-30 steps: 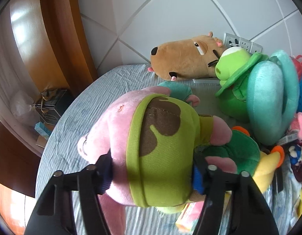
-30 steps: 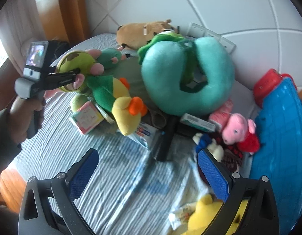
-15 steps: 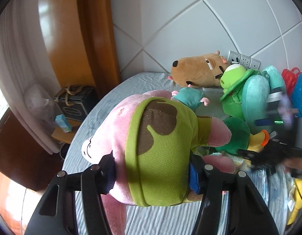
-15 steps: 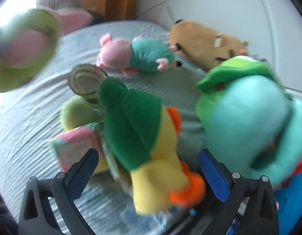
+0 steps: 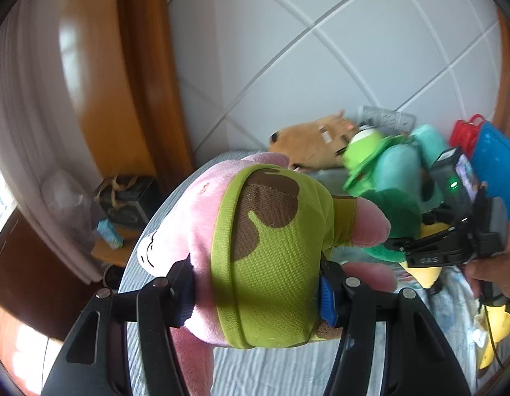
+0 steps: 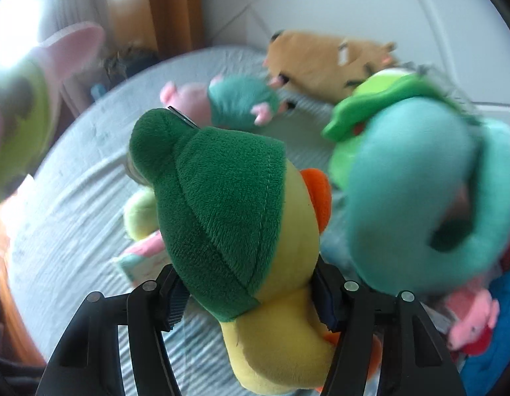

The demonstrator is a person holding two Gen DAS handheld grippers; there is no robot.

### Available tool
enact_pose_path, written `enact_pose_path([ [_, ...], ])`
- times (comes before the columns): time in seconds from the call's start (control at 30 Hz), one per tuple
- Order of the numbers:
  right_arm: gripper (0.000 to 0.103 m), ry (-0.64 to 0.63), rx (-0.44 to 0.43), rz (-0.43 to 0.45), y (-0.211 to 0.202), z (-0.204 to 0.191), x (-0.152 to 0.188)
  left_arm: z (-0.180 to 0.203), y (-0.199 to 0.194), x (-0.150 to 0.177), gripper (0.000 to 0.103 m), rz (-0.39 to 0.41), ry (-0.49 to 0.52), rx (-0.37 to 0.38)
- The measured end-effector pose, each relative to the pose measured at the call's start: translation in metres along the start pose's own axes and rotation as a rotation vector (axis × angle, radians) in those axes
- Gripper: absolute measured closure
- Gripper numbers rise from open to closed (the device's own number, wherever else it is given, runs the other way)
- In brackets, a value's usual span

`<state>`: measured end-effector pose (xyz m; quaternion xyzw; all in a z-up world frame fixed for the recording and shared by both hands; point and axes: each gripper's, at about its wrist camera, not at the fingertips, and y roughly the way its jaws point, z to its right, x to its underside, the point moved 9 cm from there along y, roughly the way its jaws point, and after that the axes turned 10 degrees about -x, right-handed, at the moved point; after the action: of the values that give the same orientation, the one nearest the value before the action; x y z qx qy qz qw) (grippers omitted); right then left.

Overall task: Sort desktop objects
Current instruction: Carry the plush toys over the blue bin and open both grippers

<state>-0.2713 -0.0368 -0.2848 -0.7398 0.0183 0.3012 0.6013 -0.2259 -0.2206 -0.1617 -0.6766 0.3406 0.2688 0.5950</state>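
A pink star plush in green shorts (image 5: 271, 247) is clamped between my left gripper's (image 5: 255, 293) pads and held above the grey striped tabletop (image 5: 274, 373). The same plush shows blurred at the left edge of the right wrist view (image 6: 20, 125). A yellow duck plush with a green hat (image 6: 228, 217) sits between the pads of my right gripper (image 6: 250, 300). Its jaws are closing, and both pads press the duck's sides. In the left wrist view a hand (image 5: 496, 264) holds that gripper at the right, by the duck's green hat (image 5: 397, 211).
Behind the duck lie a brown plush (image 6: 324, 59), a small pink pig in teal (image 6: 228, 102), a green frog plush (image 6: 380, 99) and a teal neck pillow (image 6: 420, 191). A blue basket (image 5: 496, 171) stands at the right. A small box (image 6: 146, 257) lies under the duck.
My left gripper has risen with the pink plush. My right gripper has moved down and left from the open table to the duck, and its jaws have closed in on it.
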Motion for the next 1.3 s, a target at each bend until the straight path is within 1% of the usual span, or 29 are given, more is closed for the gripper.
enact_pose_path([
  [0.1,0.042,0.046,0.035,0.078,-0.069,0.015,0.009,0.033,-0.022,-0.02,0.045,0.046,0.038,0.051],
  [0.17,0.042,0.08,0.069,0.128,-0.117,0.033,0.02,0.064,-0.043,-0.037,0.045,0.088,0.066,0.096],
  [0.27,0.042,0.131,0.136,0.193,-0.191,0.066,0.045,0.125,-0.08,-0.064,0.045,0.152,0.114,0.178],
  [0.37,0.041,0.192,0.213,0.249,-0.265,0.106,0.08,0.189,-0.118,-0.088,0.045,0.203,0.16,0.263],
  [0.43,0.041,0.234,0.255,0.279,-0.307,0.133,0.106,0.229,-0.14,-0.101,0.045,0.228,0.184,0.312],
  [0.5,0.041,0.277,0.279,0.301,-0.343,0.161,0.134,0.273,-0.162,-0.113,0.045,0.256,0.213,0.361],
  [0.63,0.041,0.338,0.321,0.33,-0.401,0.213,0.184,0.37,-0.206,-0.137,0.044,0.283,0.239,0.468],
  [0.7,0.041,0.361,0.346,0.35,-0.431,0.24,0.211,0.409,-0.221,-0.148,0.044,0.3,0.256,0.494],
  [0.8,0.041,0.392,0.382,0.365,-0.468,0.28,0.249,0.471,-0.243,-0.16,0.044,0.318,0.276,0.558],
  [0.9,0.041,0.423,0.404,0.361,-0.491,0.318,0.282,0.533,-0.262,-0.169,0.044,0.333,0.322,0.604],
  [1.07,0.041,0.475,0.421,0.349,-0.518,0.376,0.33,0.626,-0.28,-0.18,0.043,0.335,0.395,0.671],
  [1.2,0.04,0.525,0.423,0.347,-0.53,0.413,0.364,0.689,-0.285,-0.188,0.041,0.336,0.447,0.702],
  [1.23,0.04,0.536,0.424,0.344,-0.532,0.422,0.371,0.703,-0.285,-0.191,0.039,0.334,0.455,0.703],
  [1.27,0.04,0.542,0.424,0.342,-0.534,0.428,0.373,0.718,-0.284,-0.194,0.029,0.332,0.462,0.705],
  [1.3,0.037,0.545,0.432,0.341,-0.535,0.435,0.376,0.733,-0.283,-0.197,0.022,0.33,0.47,0.706],
])
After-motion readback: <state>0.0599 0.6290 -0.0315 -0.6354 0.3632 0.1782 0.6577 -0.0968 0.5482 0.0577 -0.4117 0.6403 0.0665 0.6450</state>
